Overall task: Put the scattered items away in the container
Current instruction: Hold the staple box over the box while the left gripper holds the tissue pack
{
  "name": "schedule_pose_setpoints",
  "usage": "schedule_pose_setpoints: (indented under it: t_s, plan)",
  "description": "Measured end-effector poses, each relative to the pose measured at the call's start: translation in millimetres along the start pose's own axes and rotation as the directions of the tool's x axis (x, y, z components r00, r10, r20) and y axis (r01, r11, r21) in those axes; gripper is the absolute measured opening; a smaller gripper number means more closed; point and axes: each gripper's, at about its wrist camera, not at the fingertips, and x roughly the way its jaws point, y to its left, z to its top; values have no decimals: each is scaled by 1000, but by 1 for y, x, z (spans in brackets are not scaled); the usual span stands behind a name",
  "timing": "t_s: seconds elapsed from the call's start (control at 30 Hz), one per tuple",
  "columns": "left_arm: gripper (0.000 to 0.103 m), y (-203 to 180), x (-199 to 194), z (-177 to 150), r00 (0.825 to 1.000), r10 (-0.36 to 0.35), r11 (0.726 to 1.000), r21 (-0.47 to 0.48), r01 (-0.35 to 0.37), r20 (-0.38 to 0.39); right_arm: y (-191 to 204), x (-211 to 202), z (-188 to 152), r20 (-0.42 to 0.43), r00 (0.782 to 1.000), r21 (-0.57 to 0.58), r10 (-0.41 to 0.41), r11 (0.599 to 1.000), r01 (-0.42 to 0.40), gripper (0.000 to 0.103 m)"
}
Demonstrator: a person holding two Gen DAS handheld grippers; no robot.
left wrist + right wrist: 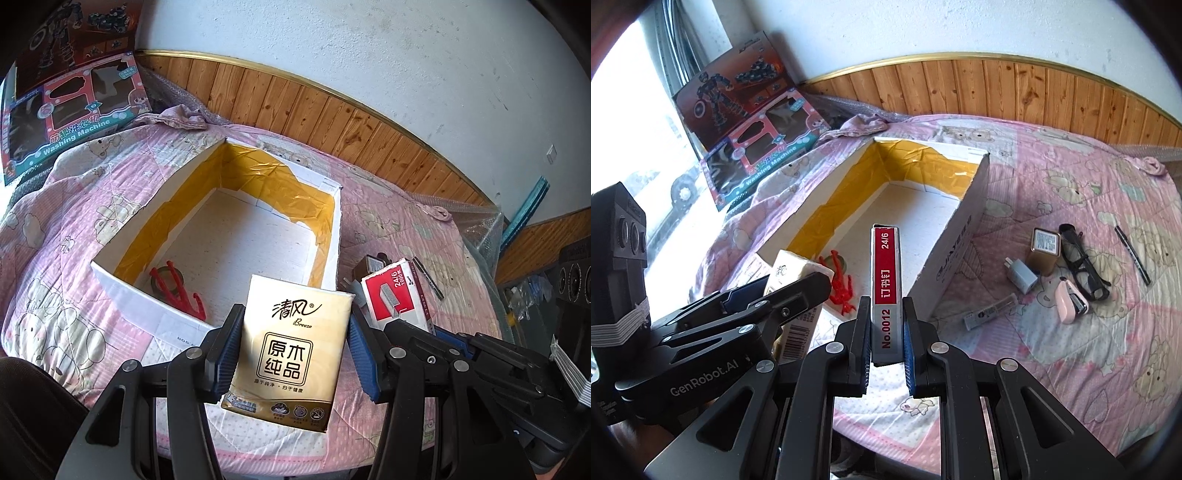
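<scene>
My left gripper is shut on a beige tissue pack, held upright just before the near rim of the white box lined with yellow tape. A red plastic piece and a tape roll lie inside the box. My right gripper is shut on a red and grey staples box, which points over the container's near end. On the bedspread to the right lie a charger plug, a brown tin, black glasses, a pen, a pink stapler and a small tube.
Everything rests on a pink quilted bedspread. Toy boxes lean at the back left by the window. A wood-panelled wall runs behind. Bubble wrap and a black speaker sit at the far right.
</scene>
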Motion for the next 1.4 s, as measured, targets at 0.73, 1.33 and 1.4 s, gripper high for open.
schedule_pose_setpoints:
  t_s: [0.73,1.33,1.4]
  plan:
    - [55,32,12,33,999,16,999,-52,-15,28,23,28,32,-9,1000,-49,22,999,-23,16]
    - [55,63,42,61,999,45,995,-85,-43,22,31,62,55,-34,999,-72,27,997,-29,16]
    - [55,66,46,65,999,48,995,-87,-45,22,31,66,58,-37,999,-75,25,997,-28,16]
